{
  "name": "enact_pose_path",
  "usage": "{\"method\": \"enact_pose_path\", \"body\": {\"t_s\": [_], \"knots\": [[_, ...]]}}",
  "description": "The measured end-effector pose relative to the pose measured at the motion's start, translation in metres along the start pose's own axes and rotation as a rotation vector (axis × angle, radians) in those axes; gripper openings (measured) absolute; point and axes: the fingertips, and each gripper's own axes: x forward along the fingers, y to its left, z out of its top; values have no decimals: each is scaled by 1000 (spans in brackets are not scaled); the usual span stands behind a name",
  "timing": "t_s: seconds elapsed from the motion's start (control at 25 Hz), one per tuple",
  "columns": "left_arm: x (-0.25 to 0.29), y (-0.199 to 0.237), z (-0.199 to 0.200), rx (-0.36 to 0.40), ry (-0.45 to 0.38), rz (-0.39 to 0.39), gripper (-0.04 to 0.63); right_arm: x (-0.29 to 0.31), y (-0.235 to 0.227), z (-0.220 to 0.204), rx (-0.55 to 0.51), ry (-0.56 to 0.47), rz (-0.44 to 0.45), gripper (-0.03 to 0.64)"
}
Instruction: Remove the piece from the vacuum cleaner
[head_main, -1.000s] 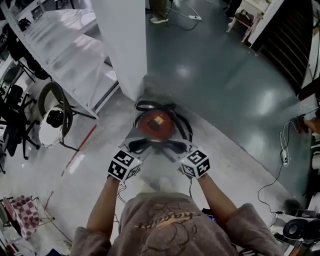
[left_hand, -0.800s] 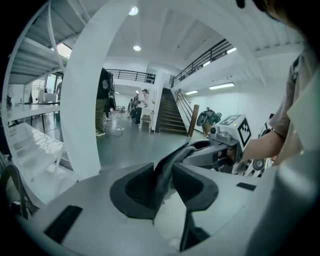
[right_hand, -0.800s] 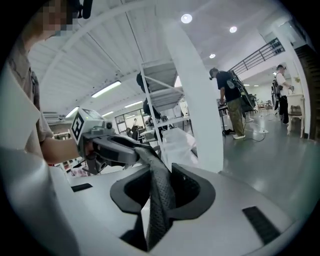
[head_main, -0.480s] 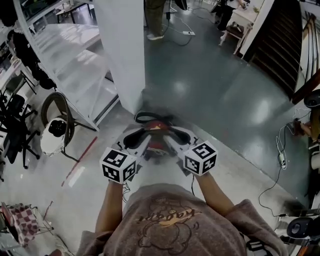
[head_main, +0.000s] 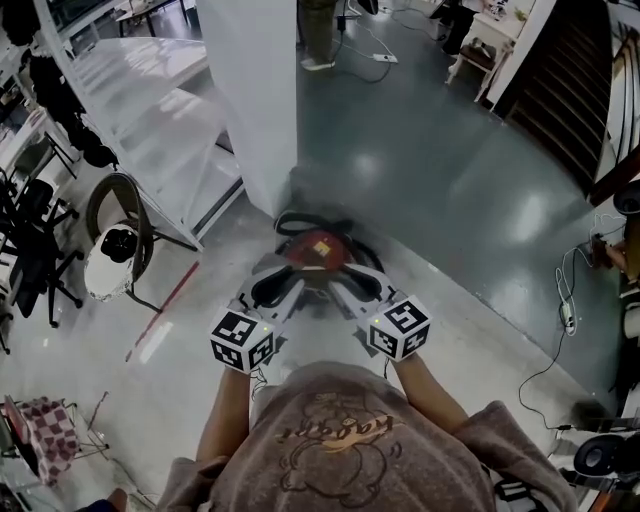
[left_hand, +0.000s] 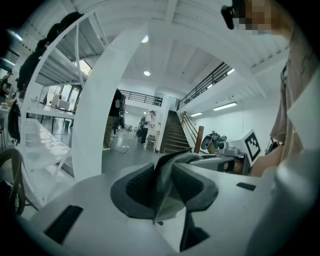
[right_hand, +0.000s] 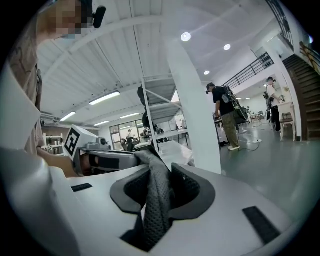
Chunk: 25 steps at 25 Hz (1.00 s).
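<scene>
The person stood over the red vacuum cleaner (head_main: 318, 250), which lay on the floor (head_main: 440, 170) just beside a white pillar (head_main: 255, 90). Both arms were stretched forward and the two tools were near each other, above the near side of the machine.

The left hand-held gripper (head_main: 278, 288) had its jaws narrow and pressed on the dark grey piece (left_hand: 167, 172). In the left gripper view a smooth folded edge of it stood between the black pads. The right hand-held gripper (head_main: 352, 288) was also narrow and closed on the same dark material (right_hand: 157, 195). There it looked like a mesh with small holes, and it hung down from between the pads.

So the piece was held in the air between the two tools, over the vacuum cleaner. In the head view it was too dark and small to make out well. Whether it touched the machine I could not tell.
</scene>
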Motion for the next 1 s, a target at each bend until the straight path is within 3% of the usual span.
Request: {"method": "enact_pose_path", "body": {"t_s": [0.44, 1.0], "knots": [[-4, 4, -53, -95, 67, 6, 110, 2, 4, -52, 50, 62, -16, 83], [-4, 3, -57, -109, 87, 18, 109, 0, 5, -57, 43, 78, -34, 80]]}}
